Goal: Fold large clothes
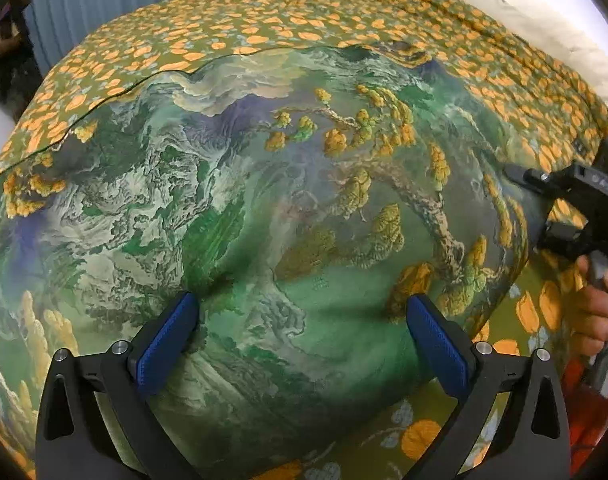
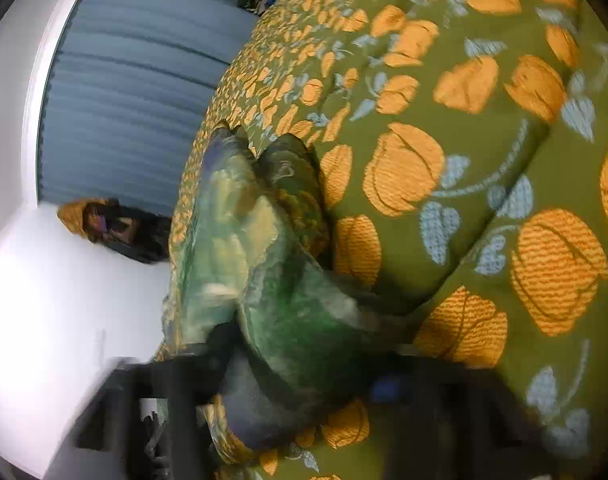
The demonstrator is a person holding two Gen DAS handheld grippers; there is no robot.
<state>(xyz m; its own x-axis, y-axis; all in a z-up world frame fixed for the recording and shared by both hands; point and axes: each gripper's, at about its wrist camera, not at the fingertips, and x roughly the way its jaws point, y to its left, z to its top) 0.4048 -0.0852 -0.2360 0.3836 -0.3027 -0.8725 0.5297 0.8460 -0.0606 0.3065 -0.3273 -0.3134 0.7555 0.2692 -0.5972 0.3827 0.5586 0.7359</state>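
A large green garment printed with mountains and yellow trees [image 1: 263, 208] lies spread on a bed. My left gripper [image 1: 304, 336] is open just above its near part, blue pads [image 1: 165, 344] wide apart and empty. My right gripper [image 1: 560, 204] is at the garment's right edge, held by a hand; its fingertips are hard to see there. In the blurred right wrist view the garment [image 2: 263, 264] bunches up between the dark fingers of my right gripper [image 2: 304, 384], which are far apart with the cloth across them; a grip cannot be made out.
The bed has an olive cover with orange flowers [image 1: 263, 28], also filling the right wrist view [image 2: 464, 160]. Blue curtains [image 2: 135, 80] hang behind. A dark and yellow pile [image 2: 111, 224] lies by the bed's far side. A white wall [image 2: 43, 280] is on the left.
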